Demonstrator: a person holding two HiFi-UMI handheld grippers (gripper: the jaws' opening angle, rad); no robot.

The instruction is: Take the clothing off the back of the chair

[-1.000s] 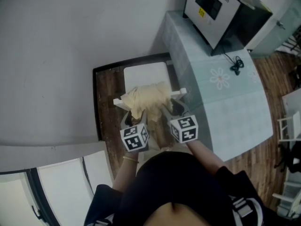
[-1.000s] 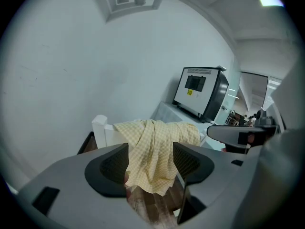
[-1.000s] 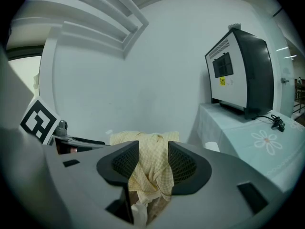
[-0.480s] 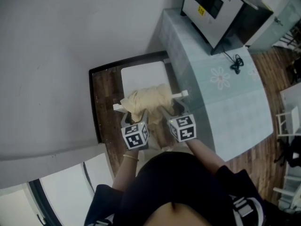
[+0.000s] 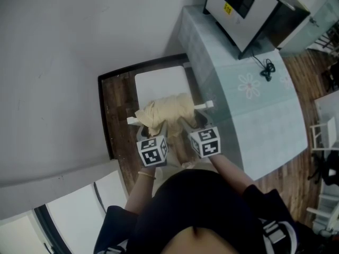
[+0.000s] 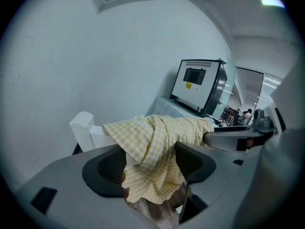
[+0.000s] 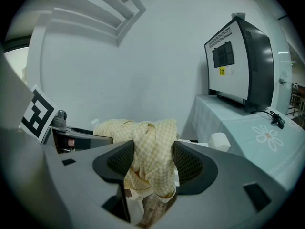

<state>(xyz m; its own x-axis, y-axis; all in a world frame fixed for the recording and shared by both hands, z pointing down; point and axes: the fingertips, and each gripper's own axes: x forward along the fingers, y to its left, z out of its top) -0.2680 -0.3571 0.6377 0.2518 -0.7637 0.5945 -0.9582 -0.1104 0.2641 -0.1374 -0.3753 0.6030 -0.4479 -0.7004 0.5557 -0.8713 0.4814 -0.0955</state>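
A pale yellow checked garment [image 5: 165, 110] lies bunched over the top rail [image 5: 205, 105] of a white chair [image 5: 161, 82]. My left gripper [image 5: 152, 131] reaches it from the near side, and a hanging fold [image 6: 155, 147] of the garment sits between its jaws. The left gripper [image 6: 150, 165] has just been opening and its pads stand wide, not squeezing. My right gripper [image 5: 192, 125] is beside it, further right along the rail. The right gripper [image 7: 150, 163] has also just been opening, and a bunch of the garment [image 7: 152, 142] fills its gap. The fingertips are hidden under the cloth in the head view.
A table with a pale flowered cloth [image 5: 249, 97] stands close on the chair's right, bearing a boxy white and black appliance [image 5: 244, 7] and a black cable [image 5: 266, 73]. A grey wall rises to the left. The chair stands on a dark wooden floor [image 5: 117, 110].
Both grippers have sunk a little onto the chair's back with their jaws wider. The garment stays draped over the rail.
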